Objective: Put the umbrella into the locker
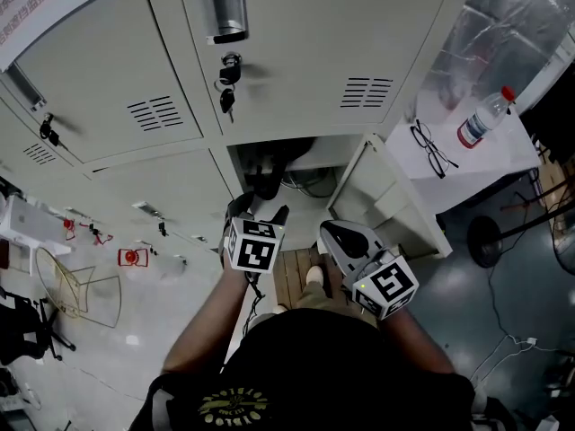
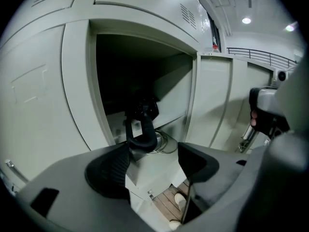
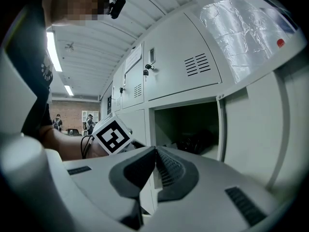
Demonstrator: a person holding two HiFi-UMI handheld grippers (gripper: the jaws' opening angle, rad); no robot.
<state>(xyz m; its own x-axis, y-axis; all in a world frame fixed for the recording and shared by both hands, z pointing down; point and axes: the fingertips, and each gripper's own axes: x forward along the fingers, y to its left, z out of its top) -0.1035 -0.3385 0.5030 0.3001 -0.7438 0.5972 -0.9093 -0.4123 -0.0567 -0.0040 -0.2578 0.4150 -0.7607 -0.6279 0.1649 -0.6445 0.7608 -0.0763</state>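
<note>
The black umbrella (image 2: 143,125) rests inside the open lower locker (image 2: 104,81), its curved handle hanging toward the opening. My left gripper (image 2: 152,162) is open just in front of the handle, with nothing between its pads. From the head view, the left gripper (image 1: 260,210) is at the mouth of the locker (image 1: 269,155), where the umbrella (image 1: 260,185) shows as a dark shape. The right gripper (image 1: 327,233) is shut and empty beside the open locker door (image 1: 388,196). In the right gripper view, the shut right gripper (image 3: 155,162) faces the locker, and the umbrella (image 3: 195,141) is dark inside.
The door (image 2: 212,100) swings out to the right of the opening. A white table (image 1: 503,155) at the right carries glasses (image 1: 431,149) and a bottle (image 1: 482,119). Keys (image 1: 228,74) hang in the locker above. A wooden floor board (image 1: 292,275) lies below, and a wire frame (image 1: 76,287) stands at the left.
</note>
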